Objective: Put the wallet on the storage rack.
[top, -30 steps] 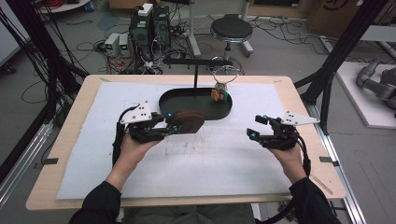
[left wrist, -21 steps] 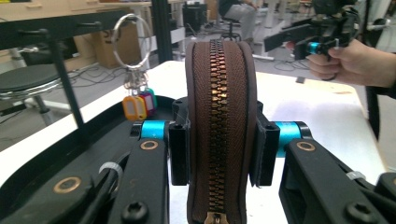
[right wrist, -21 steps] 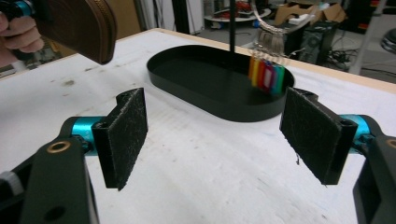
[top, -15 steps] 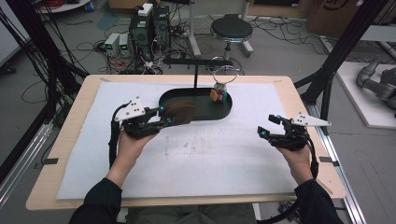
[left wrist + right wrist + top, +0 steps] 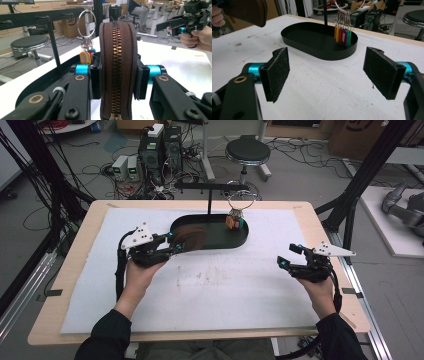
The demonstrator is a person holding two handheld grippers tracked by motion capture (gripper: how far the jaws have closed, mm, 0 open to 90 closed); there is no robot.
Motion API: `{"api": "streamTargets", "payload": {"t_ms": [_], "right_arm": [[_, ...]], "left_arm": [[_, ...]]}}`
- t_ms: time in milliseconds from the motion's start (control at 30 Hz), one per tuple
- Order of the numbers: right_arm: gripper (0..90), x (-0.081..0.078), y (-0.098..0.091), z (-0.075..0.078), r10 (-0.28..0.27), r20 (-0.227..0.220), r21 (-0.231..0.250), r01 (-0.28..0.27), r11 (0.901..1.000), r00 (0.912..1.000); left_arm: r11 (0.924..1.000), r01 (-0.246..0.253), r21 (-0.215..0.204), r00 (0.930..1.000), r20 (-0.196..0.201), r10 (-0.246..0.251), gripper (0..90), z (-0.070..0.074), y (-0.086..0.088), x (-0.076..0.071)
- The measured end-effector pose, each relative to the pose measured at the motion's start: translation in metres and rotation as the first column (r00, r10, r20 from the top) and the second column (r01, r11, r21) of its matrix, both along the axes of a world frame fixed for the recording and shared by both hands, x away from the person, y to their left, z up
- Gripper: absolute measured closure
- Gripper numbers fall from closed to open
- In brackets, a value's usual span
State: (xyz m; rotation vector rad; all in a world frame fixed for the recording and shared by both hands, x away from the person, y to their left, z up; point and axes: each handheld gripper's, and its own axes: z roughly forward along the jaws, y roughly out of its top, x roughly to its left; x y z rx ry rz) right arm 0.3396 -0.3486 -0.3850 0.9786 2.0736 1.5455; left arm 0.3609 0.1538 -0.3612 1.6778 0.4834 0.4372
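Beyond the table's (image 5: pixel 320 227) far edge we see a grey floor (image 5: pixel 295 175) strewn with cables (image 5: pixel 100 170), a stool (image 5: pixel 246 152) and boxes (image 5: pixel 350 137).

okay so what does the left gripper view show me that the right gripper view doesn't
Left gripper view: the brass zipper running along the edge of the brown pouch, clamped between the left gripper pads. Right gripper view: the right gripper with open jaws and nothing between them, and the whole black oval tray. Both: the key ring with coloured tags, hanging from the black stand over the white mat.
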Motion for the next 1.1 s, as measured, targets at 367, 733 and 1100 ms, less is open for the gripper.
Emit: {"api": "streamTargets", "payload": {"t_ms": [367,733,1100], "right_arm": [[21.6,0.0,0.0,0.0,-0.005,0.002,0.0,0.005,1.0,1.0],[21.6,0.002,0.0,-0.001,-0.004,0.002,-0.003,0.004,1.0,1.0],[21.7,0.004,0.0,-0.001,-0.004,-0.004,0.002,0.004,1.0,1.0]], "left_arm": [[0.9989,-0.045,-0.008,0.9988,-0.019,0.045,66.3,-0.007,-0.004,0.016],[0.9946,-0.103,-0.017,0.9934,-0.053,0.102,66.3,-0.022,-0.017,0.045],[0.9935,-0.112,-0.02,0.9903,-0.085,0.11,66.6,-0.039,-0.037,0.074]]}}
